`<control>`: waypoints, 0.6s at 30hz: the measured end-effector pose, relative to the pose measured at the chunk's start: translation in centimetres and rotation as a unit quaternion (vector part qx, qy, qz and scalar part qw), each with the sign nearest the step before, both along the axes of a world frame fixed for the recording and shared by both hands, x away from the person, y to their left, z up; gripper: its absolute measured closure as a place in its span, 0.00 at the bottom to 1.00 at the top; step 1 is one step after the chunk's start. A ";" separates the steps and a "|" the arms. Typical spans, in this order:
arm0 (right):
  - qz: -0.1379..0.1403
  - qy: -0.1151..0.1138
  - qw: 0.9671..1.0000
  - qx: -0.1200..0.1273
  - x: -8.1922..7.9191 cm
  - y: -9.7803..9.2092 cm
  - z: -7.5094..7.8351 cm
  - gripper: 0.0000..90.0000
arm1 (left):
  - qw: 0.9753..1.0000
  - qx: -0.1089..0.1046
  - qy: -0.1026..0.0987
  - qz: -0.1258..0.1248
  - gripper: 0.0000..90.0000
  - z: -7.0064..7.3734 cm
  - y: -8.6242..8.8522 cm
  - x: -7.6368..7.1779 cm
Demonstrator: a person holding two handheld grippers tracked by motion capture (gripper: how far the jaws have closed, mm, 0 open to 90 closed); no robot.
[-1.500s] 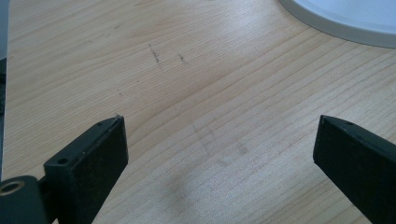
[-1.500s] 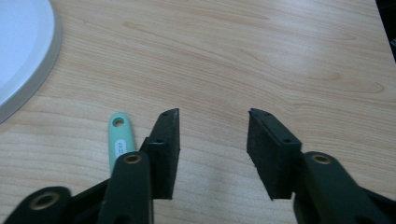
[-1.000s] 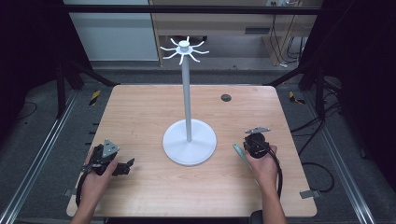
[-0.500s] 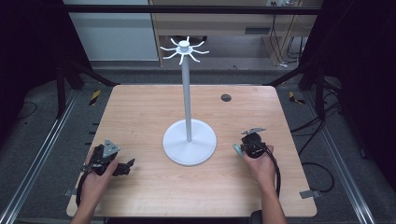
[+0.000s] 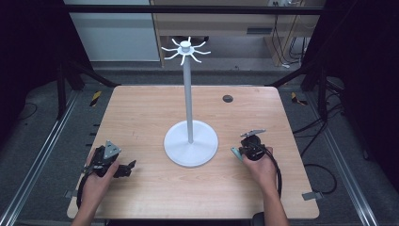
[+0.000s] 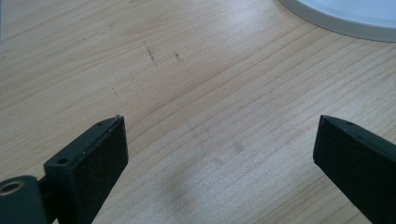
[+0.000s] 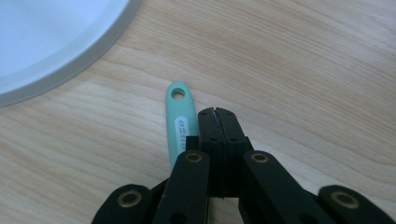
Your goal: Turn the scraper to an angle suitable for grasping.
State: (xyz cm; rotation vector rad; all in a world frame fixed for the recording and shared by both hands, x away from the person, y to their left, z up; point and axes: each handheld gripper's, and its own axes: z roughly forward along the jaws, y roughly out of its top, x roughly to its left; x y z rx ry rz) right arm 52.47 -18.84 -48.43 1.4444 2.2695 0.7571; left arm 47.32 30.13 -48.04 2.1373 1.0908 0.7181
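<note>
A white stand with a tall pole (image 5: pixel 188 94) and a ring of hooks (image 5: pixel 186 47) at its top rises from a round base (image 5: pixel 191 143) at mid-table. My left gripper (image 5: pixel 127 167) rests near the front left, open (image 6: pixel 219 140), with bare wood between its jaws. My right gripper (image 5: pixel 241 151) lies just right of the base, its jaws pressed together (image 7: pixel 217 112). A mint-green handle with a hole at its end (image 7: pixel 180 121) lies along the left side of those jaws and runs under the gripper; its tip (image 5: pixel 235 153) pokes out toward the base.
The wooden table (image 5: pixel 141 117) has a small dark round grommet (image 5: pixel 227 98) at the back right. The base's rim shows in the left gripper view (image 6: pixel 345 18) and in the right gripper view (image 7: pixel 46 46). Metal frame rails run along both table sides.
My right hand and gripper have shifted very slightly to the left along with the green handle. The left gripper has stayed put.
</note>
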 end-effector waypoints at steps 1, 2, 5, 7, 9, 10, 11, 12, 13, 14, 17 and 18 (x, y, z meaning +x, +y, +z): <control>0.005 0.000 1.000 -0.003 -0.1 0.2 0.0 1.00 | 1.000 0.000 0.000 0.000 0.03 0.0 0.0 0.0; 0.012 0.000 1.000 -0.004 -0.2 0.4 0.1 1.00 | 1.000 0.000 0.000 0.000 0.03 0.0 0.0 0.0; 0.025 0.004 1.000 -0.002 -0.6 0.9 0.1 1.00 | 1.000 0.001 0.002 -0.002 0.03 0.0 0.0 0.0; 0.032 0.007 0.999 -0.001 -0.8 1.0 0.2 1.00 | 1.000 0.002 0.002 -0.003 0.03 0.0 -0.1 0.0; 0.041 0.007 0.999 0.000 -1.0 1.3 0.3 1.00 | 1.000 0.002 0.003 -0.003 0.03 0.0 -0.1 0.0; 0.046 0.013 0.999 0.005 -1.2 1.4 0.3 1.00 | 1.000 0.002 0.003 -0.004 0.03 -0.1 -0.1 0.0; 0.050 0.013 0.999 0.007 -1.3 1.5 0.3 1.00 | 1.000 0.003 0.004 -0.004 0.03 -0.1 -0.1 0.0; 0.052 0.016 0.998 0.005 -1.3 1.6 0.4 1.00 | 1.000 0.003 0.004 -0.004 0.03 -0.1 -0.1 0.0; 0.052 0.016 0.998 0.005 -1.3 1.6 0.4 1.00 | 1.000 0.003 0.004 -0.004 0.03 -0.1 -0.1 0.0; 0.057 0.015 0.998 0.003 -1.4 1.7 0.3 1.00 | 1.000 0.003 0.004 -0.004 0.03 -0.1 -0.1 0.0; 0.062 0.013 0.998 0.001 -1.5 1.8 0.3 1.00 | 1.000 0.003 0.004 -0.004 0.03 0.0 -0.1 0.0; 0.061 0.013 0.998 0.000 -1.5 1.8 0.4 1.00 | 1.000 0.003 0.004 -0.004 0.03 0.0 -0.1 0.0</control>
